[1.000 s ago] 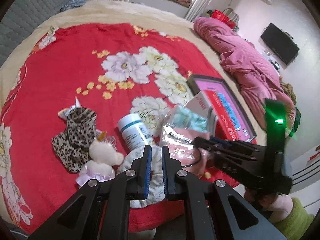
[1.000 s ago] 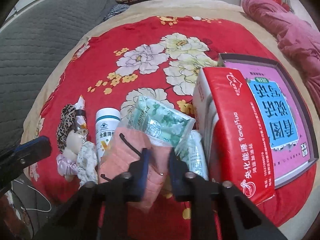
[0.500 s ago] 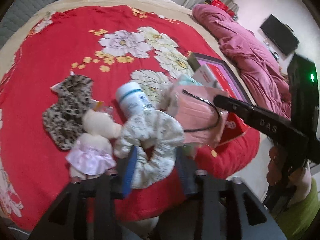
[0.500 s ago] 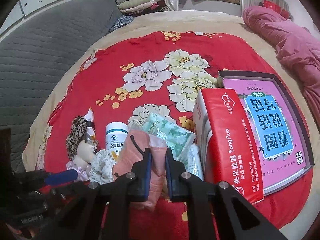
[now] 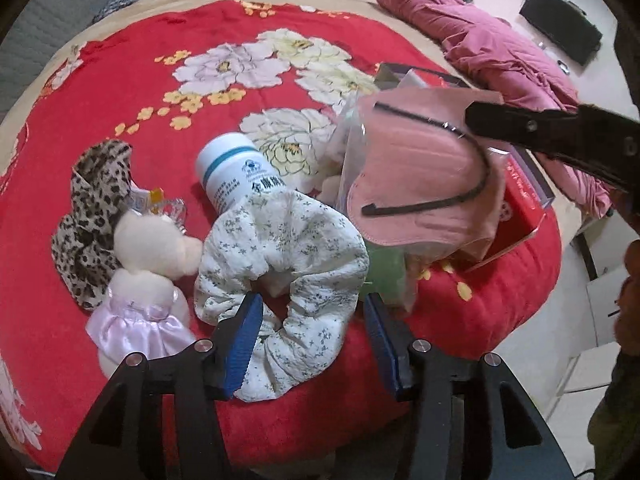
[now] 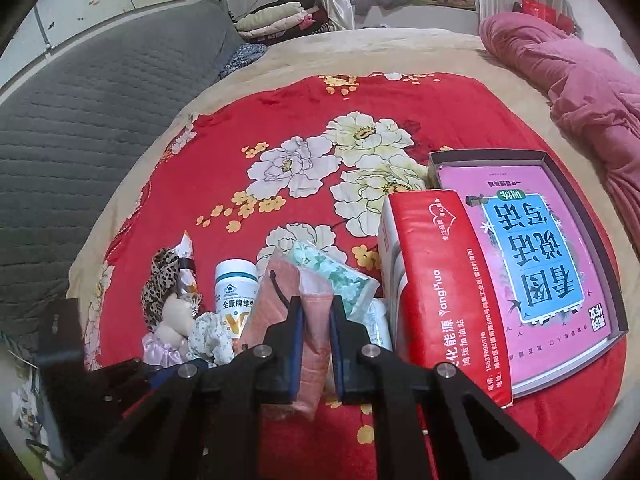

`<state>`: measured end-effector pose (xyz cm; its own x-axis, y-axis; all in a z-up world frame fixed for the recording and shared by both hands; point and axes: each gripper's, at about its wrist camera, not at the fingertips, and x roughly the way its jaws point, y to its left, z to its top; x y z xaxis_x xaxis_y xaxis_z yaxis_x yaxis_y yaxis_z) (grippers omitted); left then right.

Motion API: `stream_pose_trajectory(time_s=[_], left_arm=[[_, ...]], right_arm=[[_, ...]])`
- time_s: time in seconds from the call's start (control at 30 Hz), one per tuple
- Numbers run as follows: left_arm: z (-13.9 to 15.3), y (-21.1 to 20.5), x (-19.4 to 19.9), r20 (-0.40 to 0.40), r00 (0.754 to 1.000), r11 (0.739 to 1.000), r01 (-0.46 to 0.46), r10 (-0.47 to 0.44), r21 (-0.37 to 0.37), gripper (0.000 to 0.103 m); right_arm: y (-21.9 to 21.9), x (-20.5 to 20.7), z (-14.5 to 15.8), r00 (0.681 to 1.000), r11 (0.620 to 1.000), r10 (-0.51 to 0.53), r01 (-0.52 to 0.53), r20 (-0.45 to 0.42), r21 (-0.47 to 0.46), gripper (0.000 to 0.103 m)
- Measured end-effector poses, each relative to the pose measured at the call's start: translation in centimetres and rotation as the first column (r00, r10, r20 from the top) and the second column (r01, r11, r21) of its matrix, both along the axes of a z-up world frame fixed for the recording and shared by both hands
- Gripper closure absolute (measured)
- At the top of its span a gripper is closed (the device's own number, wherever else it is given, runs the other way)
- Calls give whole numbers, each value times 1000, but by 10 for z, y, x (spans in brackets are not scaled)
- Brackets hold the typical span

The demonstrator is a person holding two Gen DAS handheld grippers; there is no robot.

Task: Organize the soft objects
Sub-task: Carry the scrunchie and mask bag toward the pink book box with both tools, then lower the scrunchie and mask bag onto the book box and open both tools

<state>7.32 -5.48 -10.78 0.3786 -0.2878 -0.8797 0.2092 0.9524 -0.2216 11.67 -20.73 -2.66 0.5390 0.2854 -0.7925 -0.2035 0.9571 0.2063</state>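
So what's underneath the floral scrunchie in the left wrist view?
The floral scrunchie drapes over the lower end of the white bottle; the bottle's cap end sticks out. The red blanket shows through its centre hole. Anything else beneath the fabric is covered.

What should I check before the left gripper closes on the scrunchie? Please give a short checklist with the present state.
1. Scrunchie between the left gripper pads: ok.
2. Pads already pressing on it: not ok, jaws closing, gaps on both sides.
3. Bear outside the jaws: ok.
4. Bottle clear of scrunchie: not ok, scrunchie overlaps it.
5. Right gripper shut on mask pack: ok.
6. Mask pack lifted clear of scrunchie: cannot tell.
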Motion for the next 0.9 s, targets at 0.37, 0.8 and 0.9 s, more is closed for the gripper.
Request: stream_pose_trajectory(time_s=[0.37, 0.8, 0.9], left_arm=[[1, 16, 3, -37, 998, 997, -54, 52, -54, 97], [92, -19, 12, 127, 992, 995, 31, -19, -95, 97], [108, -41, 18, 153, 987, 993, 66, -51, -99, 97]], right_arm=[[-6, -3, 10, 1000, 999, 5, -5, 14, 37, 91], [-39, -16, 56, 992, 996, -41, 31, 117, 84, 91], [-64, -18, 68, 986, 993, -88, 75, 142, 94, 91]])
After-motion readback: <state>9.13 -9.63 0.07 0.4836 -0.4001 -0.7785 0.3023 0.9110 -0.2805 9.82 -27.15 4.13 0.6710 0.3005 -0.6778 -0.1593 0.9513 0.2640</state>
